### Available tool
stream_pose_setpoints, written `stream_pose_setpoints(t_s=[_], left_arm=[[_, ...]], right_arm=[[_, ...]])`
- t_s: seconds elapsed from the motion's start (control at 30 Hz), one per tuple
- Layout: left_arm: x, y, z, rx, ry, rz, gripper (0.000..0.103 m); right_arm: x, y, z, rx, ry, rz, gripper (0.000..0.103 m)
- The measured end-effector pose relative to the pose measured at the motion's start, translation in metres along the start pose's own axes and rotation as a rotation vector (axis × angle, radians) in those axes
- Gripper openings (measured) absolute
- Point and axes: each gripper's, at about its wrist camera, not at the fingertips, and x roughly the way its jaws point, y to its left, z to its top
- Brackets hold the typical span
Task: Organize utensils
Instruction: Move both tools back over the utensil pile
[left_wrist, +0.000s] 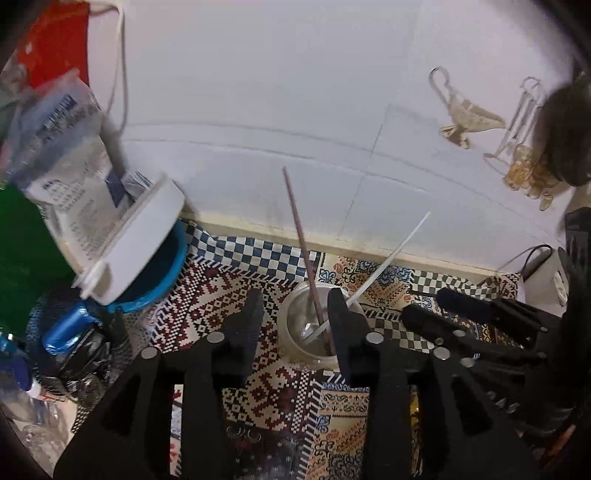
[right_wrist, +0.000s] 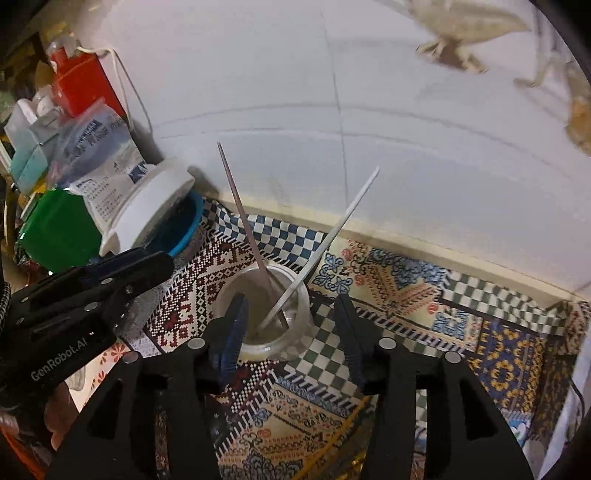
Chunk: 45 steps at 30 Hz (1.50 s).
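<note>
A clear glass jar stands on the patterned tablecloth near the wall. A dark reddish chopstick and a white chopstick lean upright in it. My left gripper is open and empty, its fingers low in front of the jar, the right finger overlapping the jar's rim. My right gripper is open and empty, its fingers on either side of the jar. Each gripper also shows in the other view: the right one, the left one.
A tipped white-lidded plastic container lies over a blue bowl at the left, amid a green box, a red box and bottles. The white tiled wall stands close behind. Ornaments hang at the upper right.
</note>
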Motion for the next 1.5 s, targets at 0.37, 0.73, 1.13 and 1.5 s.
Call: stream_pose_setpoints(t_s=[0.37,0.73,1.13,1.5], left_arm=[[-0.072,-0.012,-0.024,0.054,-0.094,-0.044,0.051],[-0.067,-0.029,-0.071,0.104,0.015,-0.094,0.053],[-0.019,-0.030,-0.134,0.074,0.226,-0.096,0.053],[0.016,-0.039,-0.177,0.111,0.356,-0.089,0.053]], right_arm=[[-0.092,0.002,-0.026,0.008,-0.151,-0.052,0.049],[-0.117,-0.024,-0.082,0.121,-0.105,-0.141,0.053],[-0.046,-0.065,-0.172,0.330,0.178,-0.147,0.053],[0.015,-0.068,-0.196,0.363,0.299,-0.125,0.048]])
